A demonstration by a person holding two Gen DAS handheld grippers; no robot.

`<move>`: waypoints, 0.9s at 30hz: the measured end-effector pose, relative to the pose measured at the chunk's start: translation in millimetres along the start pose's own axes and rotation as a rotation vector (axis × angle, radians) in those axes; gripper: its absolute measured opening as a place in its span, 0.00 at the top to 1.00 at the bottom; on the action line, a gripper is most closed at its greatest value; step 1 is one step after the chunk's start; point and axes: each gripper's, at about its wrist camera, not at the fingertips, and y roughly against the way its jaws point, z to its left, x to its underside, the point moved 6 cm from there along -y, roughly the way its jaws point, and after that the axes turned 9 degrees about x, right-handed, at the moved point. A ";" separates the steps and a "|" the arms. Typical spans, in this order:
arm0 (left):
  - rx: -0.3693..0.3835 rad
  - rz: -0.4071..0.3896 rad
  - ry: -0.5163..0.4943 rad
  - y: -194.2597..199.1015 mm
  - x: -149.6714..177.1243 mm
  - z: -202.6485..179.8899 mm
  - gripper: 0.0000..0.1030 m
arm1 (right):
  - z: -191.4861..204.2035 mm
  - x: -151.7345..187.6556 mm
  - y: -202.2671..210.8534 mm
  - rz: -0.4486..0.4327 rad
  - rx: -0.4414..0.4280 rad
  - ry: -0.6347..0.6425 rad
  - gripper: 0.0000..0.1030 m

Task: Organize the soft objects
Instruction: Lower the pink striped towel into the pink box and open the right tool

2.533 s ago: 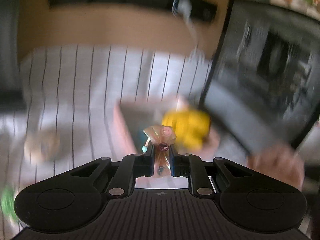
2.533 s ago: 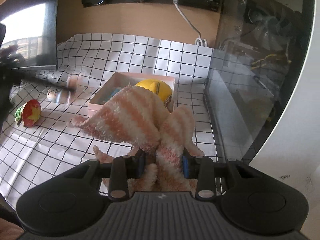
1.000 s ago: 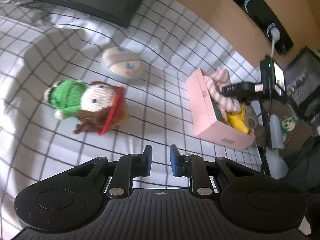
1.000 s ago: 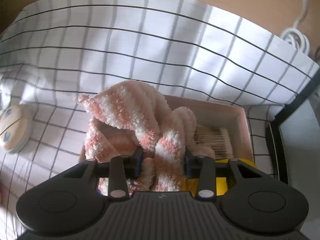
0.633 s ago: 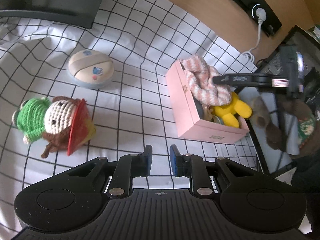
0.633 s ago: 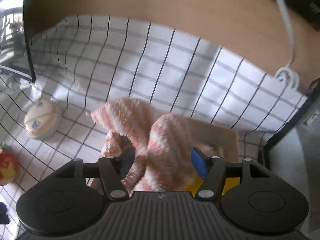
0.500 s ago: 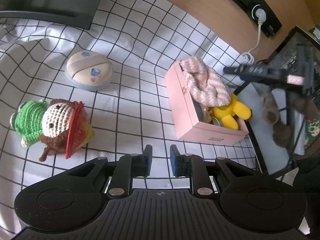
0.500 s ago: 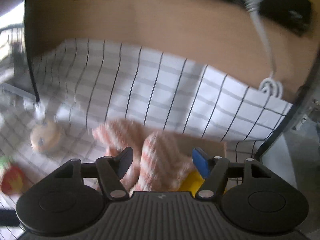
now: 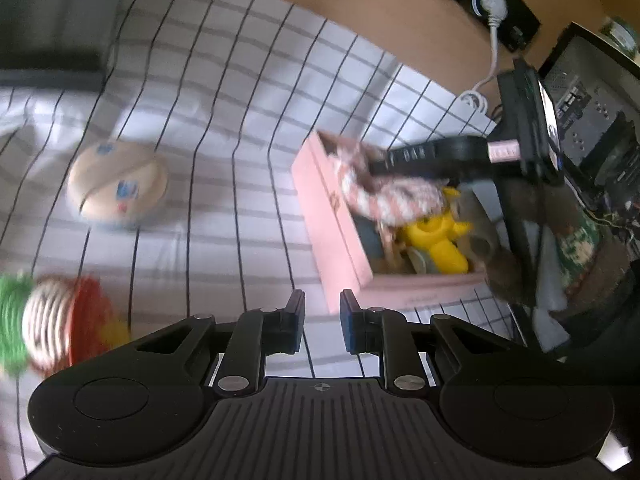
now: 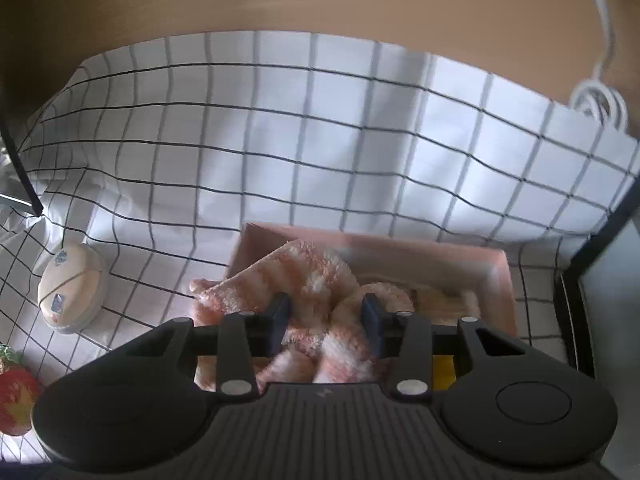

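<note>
A pink-and-white striped fluffy cloth [image 10: 312, 276] lies bunched in the pink box [image 10: 440, 248], spilling over its left end. My right gripper [image 10: 325, 314] points down into the box. Its jaws are closing, with a fold of the cloth pinched between the pads. In the left wrist view the cloth [image 9: 392, 196] sits in the box [image 9: 332, 220] beside a yellow plush [image 9: 436, 236], and the right gripper [image 9: 380, 164] reaches in from the right. My left gripper [image 9: 322, 316] hovers shut and empty over the checked cloth, near the box's front corner.
A crochet doll in green, brown and red [image 9: 48, 320] lies at the left edge, with a round beige pouch [image 9: 116, 184] behind it. A dark monitor [image 9: 52, 20] stands at the back left. A glass-sided computer case [image 9: 592, 120] borders the box on the right, and a white cable [image 10: 600, 96] hangs behind it.
The right gripper opened and rose off the cloth, then came back down and is closed around a fold again. The left gripper moved, so the doll has slid to the left edge.
</note>
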 end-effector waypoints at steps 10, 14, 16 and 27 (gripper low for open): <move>-0.094 0.073 -0.085 -16.8 -30.9 1.2 0.80 | -16.0 19.3 -4.7 0.006 0.025 0.057 0.61; -0.118 0.087 -0.017 -21.4 -37.7 13.5 0.80 | -14.1 22.7 -4.4 -0.024 0.035 0.083 0.59; -0.123 0.092 -0.022 -22.3 -38.9 12.0 0.80 | -13.7 20.6 -8.5 -0.016 0.035 0.083 0.59; -0.135 0.091 0.000 -17.0 -41.7 16.3 0.80 | -14.5 16.2 -0.8 -0.053 0.034 0.086 0.52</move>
